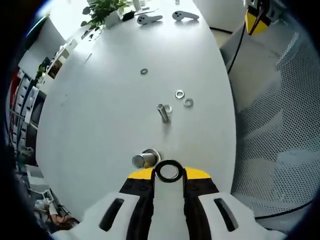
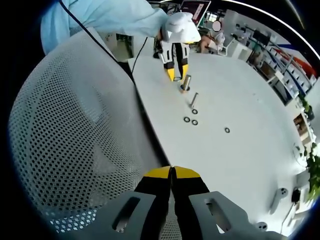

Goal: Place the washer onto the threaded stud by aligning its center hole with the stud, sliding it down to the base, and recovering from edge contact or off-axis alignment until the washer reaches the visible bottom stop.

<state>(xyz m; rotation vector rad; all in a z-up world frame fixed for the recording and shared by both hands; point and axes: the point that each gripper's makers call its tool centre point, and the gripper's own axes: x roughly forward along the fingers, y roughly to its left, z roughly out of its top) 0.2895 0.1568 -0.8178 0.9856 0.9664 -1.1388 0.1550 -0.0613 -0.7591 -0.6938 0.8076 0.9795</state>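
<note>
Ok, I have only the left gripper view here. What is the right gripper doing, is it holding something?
Observer: No. The right gripper is shut, its fingers together with nothing between them.
Operator: And where is it?
Observer: It hangs over a mesh chair beside the table, well away from the stud.
Operator: From that side, is my washer over the stud?
Observer: In the right gripper view, the left gripper has its tips beside the stud, not above its top. The washer is too small to make out there.
</note>
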